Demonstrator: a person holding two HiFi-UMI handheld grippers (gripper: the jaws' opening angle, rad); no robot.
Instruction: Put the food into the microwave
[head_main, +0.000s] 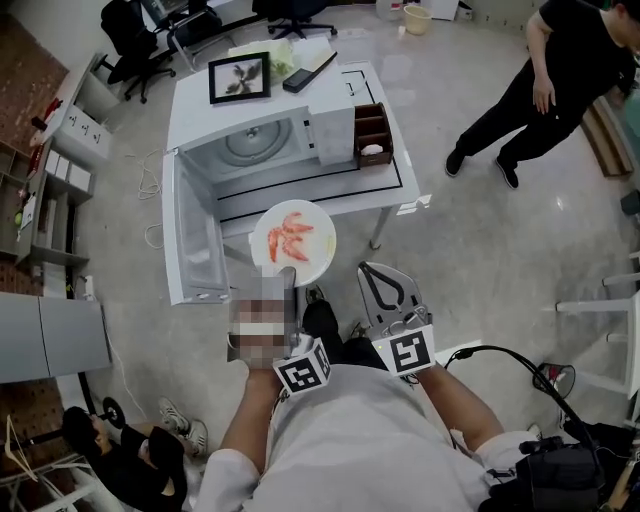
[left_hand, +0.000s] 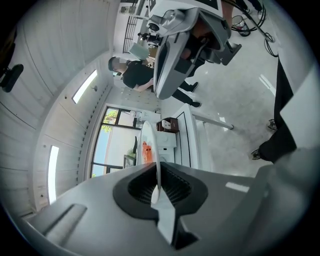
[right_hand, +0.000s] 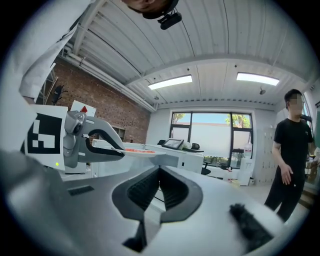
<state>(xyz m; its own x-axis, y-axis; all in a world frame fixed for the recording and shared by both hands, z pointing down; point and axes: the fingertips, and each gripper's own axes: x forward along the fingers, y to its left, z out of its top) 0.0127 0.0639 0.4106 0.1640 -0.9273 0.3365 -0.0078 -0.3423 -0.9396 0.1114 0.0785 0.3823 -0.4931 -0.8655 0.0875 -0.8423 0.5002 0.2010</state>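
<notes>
- Left claw (head_main: 289, 282) pinches the near rim of the shrimp plate (head_main: 318, 258).
- The open microwave (head_main: 252, 143) lies straight ahead, beyond the plate.
- Right claw (head_main: 374, 275) is pressed together and empty, alongside.

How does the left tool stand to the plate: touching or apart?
Touching. In the left gripper view the left tool clamps the plate by its rim, edge-on between its jaws.
</notes>
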